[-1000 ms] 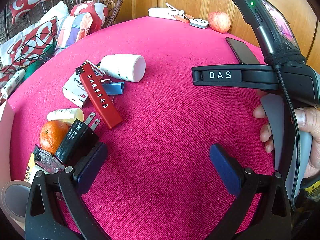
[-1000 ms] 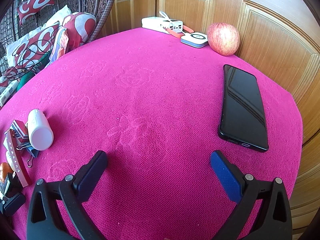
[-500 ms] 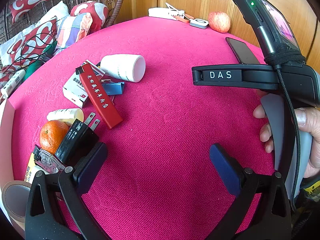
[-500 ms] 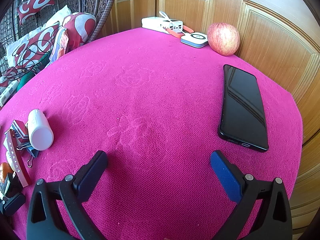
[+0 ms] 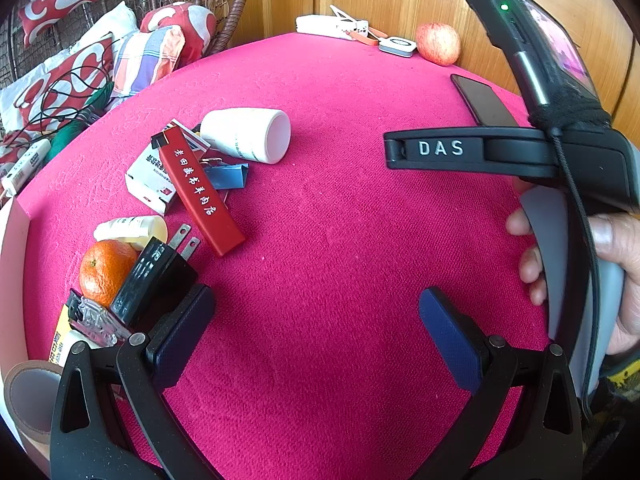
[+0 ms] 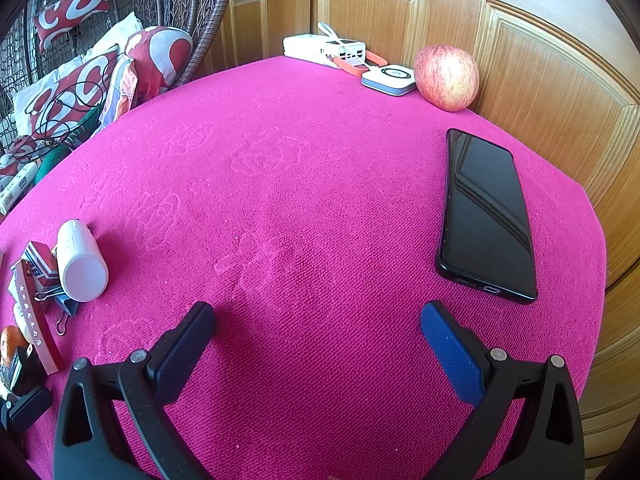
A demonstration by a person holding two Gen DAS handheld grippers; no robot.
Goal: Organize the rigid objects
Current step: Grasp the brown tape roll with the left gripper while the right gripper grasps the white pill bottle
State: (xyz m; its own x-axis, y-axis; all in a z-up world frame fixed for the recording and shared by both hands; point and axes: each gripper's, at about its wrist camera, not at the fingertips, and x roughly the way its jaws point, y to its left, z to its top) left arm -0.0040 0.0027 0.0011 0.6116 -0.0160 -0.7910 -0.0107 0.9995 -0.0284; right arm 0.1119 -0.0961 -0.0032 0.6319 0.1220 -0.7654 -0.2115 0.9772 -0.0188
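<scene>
A heap of small objects lies at the left of the pink table (image 5: 340, 240): a white bottle (image 5: 248, 134) on its side, a red bar (image 5: 198, 192), a white carton (image 5: 146, 178), a blue binder clip (image 5: 226, 176), a black plug (image 5: 154, 280), an orange (image 5: 104, 270). My left gripper (image 5: 316, 320) is open over bare cloth, its left finger beside the plug. My right gripper (image 6: 318, 330) is open too, empty, with a black phone (image 6: 486, 216) just beyond its right finger. The white bottle (image 6: 80, 262) shows again at the far left of the right wrist view.
An apple (image 6: 446, 78), a white power bank (image 6: 324, 50) and a small white-blue device (image 6: 388, 79) sit at the table's far edge by the wooden panels (image 6: 540, 80). Cushions (image 5: 60, 80) lie past the left edge. A tape roll (image 5: 28, 396) is at the lower left.
</scene>
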